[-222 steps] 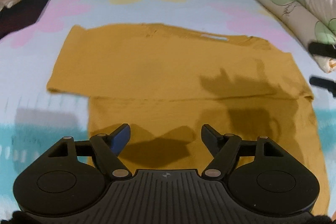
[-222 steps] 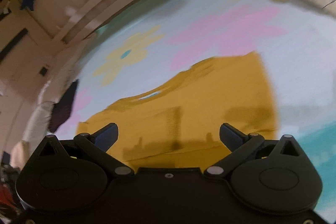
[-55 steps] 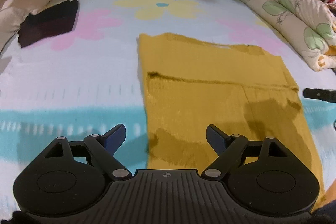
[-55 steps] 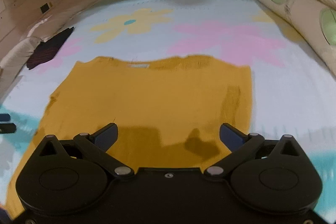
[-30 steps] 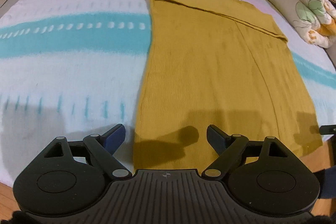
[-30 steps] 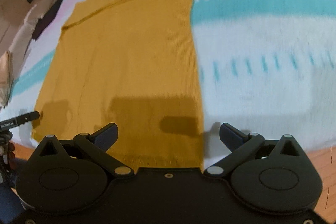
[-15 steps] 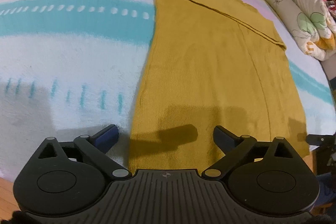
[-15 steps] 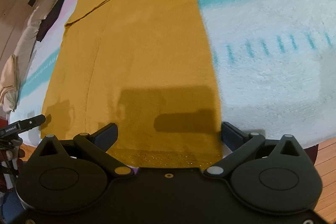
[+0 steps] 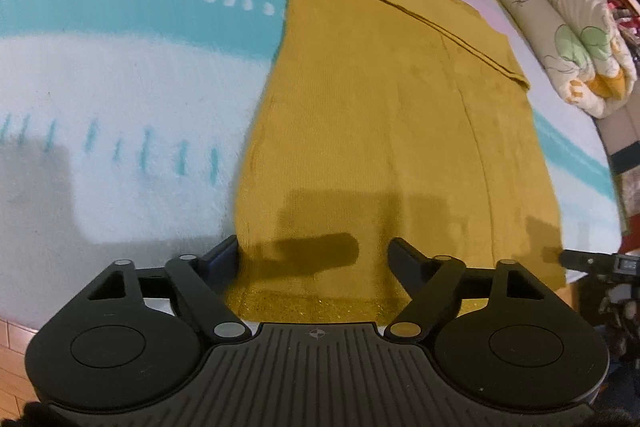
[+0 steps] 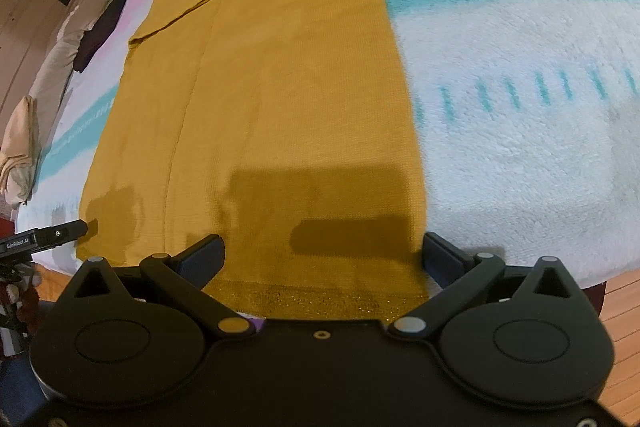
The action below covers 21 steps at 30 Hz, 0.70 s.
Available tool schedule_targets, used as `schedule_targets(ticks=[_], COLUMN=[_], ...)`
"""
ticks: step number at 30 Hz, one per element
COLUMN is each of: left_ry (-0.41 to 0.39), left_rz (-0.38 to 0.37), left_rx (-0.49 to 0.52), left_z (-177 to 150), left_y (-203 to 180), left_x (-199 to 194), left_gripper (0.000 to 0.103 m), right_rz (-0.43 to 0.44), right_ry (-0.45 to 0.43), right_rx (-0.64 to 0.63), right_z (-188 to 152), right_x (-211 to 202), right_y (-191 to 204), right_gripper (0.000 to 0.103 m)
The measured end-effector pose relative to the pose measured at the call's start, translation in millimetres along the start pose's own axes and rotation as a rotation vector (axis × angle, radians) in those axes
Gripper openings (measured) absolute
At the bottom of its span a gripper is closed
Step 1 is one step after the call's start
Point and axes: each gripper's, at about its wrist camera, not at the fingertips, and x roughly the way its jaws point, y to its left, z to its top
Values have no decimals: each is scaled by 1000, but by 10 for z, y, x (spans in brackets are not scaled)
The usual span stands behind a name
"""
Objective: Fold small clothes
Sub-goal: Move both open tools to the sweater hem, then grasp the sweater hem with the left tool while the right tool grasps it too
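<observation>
A mustard-yellow knit top (image 9: 384, 115) lies flat on the bed with both sleeves folded in, a long strip running away from me; it also shows in the right wrist view (image 10: 280, 99). Its glittery hem (image 9: 312, 305) hangs at the bed's near edge. My left gripper (image 9: 314, 255) is open, its jaws straddling the hem's left corner. My right gripper (image 10: 322, 253) is open, its jaws straddling the hem's right corner (image 10: 320, 301). Neither grips the cloth. The right gripper's tip (image 9: 588, 261) shows at the far right of the left view.
The top lies on a fluffy white blanket with teal stripes (image 9: 120, 87) and pink flowers. A folded floral duvet (image 9: 568, 39) lies at the right. A dark garment (image 10: 102, 27) and a beige cloth (image 10: 20, 147) lie at the bed's left side. Wooden floor (image 10: 620, 299) lies below the edge.
Both sleeves have been folded in since the earliest frames. Both grippers have drawn back to the hem at the near edge and lowered onto it over the last second, still open.
</observation>
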Motion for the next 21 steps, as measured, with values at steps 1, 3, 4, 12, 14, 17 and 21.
schedule_targets(ticks=[1, 3, 4, 12, 14, 17, 21], left_ry=[0, -2, -3, -23, -30, -49, -103], left_rz=[6, 29, 45, 108, 80, 86, 61], left_rx=[-1, -2, -1, -8, -5, 13, -6], left_z=[0, -2, -7, -22, -40, -45, -1], left_y=[-5, -15, -18, 44, 42, 5, 3], left_x=[4, 2, -4, -55, -59, -76, -159], left_gripper=[71, 65, 56, 15, 5, 5, 5], right_rz=[1, 4, 5, 23, 23, -9, 18], right_ry=[1, 3, 4, 8, 11, 8, -1], right_rx=[-2, -5, -7, 14, 15, 4, 25], right_z=[-1, -2, -2, 6, 5, 8, 11], right_x=[2, 8, 11, -7, -11, -42, -85], right_y=[2, 11, 17, -15, -14, -14, -62], right_gripper=[103, 103, 103, 103, 103, 92, 55])
